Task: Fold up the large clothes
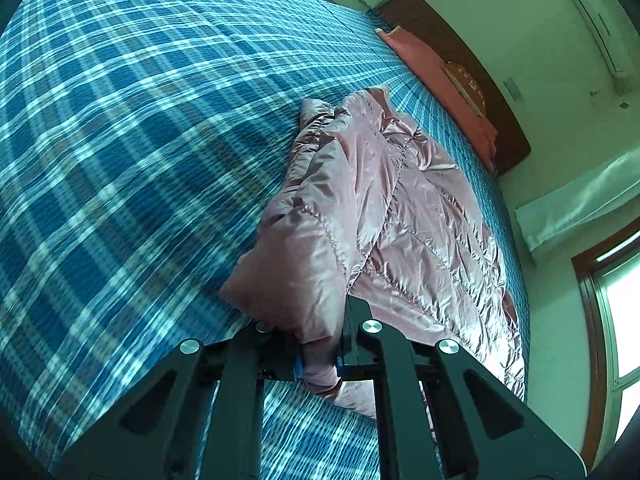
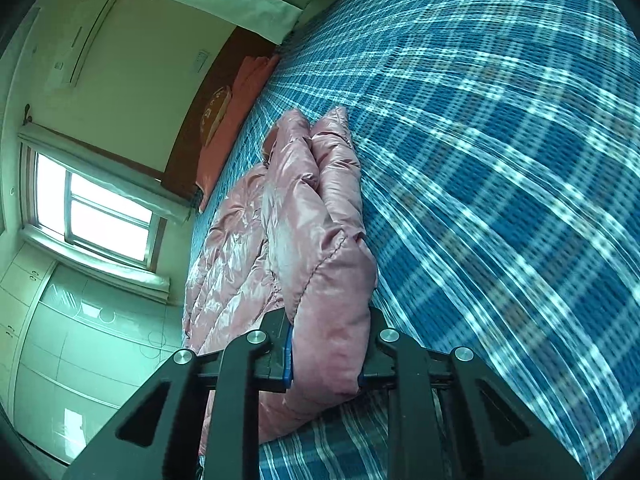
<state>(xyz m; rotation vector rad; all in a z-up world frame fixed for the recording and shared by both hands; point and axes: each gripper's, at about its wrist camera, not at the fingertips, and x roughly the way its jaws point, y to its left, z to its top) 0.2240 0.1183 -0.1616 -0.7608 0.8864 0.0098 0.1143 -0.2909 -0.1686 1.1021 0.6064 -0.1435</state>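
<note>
Clamped by both claws, left gripper [image 1: 318, 364] and right gripper [image 2: 326, 360], the pink padded jacket [image 1: 384, 216] is pinched at its near edge on the plaid bed [image 1: 120, 140]; slippery fabric could be lost if tugged hard.

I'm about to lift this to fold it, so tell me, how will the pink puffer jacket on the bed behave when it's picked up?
The pink puffer jacket will probably sag and drape: it already lies crumpled on the plaid bedspread. Its puffy quilting suggests it is light for its bulk. The glossy shell looks slippery, so it may creep out of the left gripper and right gripper, both pinching bunched fabric.
</note>
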